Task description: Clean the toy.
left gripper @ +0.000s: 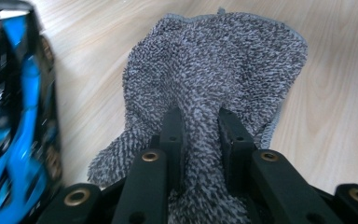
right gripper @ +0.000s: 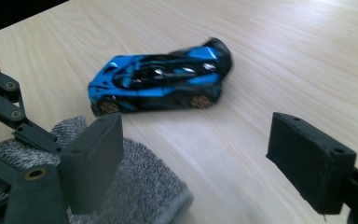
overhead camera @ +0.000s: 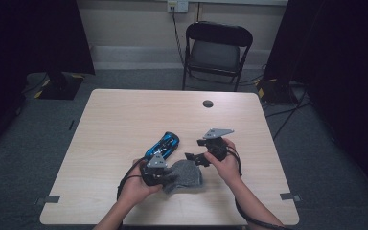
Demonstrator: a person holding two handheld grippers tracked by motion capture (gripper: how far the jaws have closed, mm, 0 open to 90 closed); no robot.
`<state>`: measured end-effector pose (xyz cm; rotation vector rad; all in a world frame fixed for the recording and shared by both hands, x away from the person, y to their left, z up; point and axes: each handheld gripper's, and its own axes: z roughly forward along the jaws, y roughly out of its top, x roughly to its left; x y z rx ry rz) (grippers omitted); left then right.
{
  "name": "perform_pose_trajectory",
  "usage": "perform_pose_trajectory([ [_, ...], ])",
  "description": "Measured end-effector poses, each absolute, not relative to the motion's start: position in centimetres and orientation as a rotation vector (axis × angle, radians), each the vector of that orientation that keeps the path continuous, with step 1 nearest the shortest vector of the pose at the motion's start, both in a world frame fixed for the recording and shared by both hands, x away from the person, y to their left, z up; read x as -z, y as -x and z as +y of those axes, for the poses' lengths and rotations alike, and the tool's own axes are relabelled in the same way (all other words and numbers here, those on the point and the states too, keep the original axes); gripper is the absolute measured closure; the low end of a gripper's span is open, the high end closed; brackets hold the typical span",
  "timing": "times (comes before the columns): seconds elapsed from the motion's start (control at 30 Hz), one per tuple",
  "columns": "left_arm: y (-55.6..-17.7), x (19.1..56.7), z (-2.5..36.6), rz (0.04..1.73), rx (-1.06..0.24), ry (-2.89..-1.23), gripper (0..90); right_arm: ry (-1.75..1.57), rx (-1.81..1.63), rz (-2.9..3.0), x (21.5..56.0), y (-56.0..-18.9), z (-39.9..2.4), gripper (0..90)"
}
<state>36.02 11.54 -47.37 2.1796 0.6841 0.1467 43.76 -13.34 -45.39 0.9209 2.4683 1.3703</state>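
Observation:
A grey terry cloth [overhead camera: 188,173] lies bunched on the wooden table [overhead camera: 124,115] near its front edge. My left gripper [overhead camera: 166,179] is shut on the cloth's near edge. In the left gripper view a fold of the cloth [left gripper: 214,60] is pinched between the jaws of my left gripper [left gripper: 199,116]. A blue and black toy car [overhead camera: 164,144] sits on the table just behind that gripper and to the left of the cloth; the car [left gripper: 14,107] is apart from it. My right gripper [overhead camera: 195,149] hovers open over the cloth's far right side. In its own view my right gripper [right gripper: 196,140] has nothing between its jaws, with the car [right gripper: 161,79] beyond.
A small dark round cap [overhead camera: 208,103] sits in the table top near the far edge. A black folding chair [overhead camera: 216,50] stands behind the table. Dark curtains hang at both sides, and cables run across the floor at the right.

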Motion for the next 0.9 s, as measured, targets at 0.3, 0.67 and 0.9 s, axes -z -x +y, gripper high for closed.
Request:
perform_pose_trajectory([
  [0.3,-34.6,47.4,14.7,0.765,-0.160,-2.154,74.4,-0.758,-1.326,2.538,45.4,-45.5,-7.9,17.1],
  [0.67,-33.8,47.8,17.0,0.837,-0.155,-2.129,74.0,-0.694,-1.245,2.598,46.5,-47.8,-2.7,16.2],
  [0.9,-33.7,48.1,17.5,0.855,-0.147,-2.120,73.7,-0.669,-1.179,2.635,47.1,-48.0,-1.2,15.0],
])
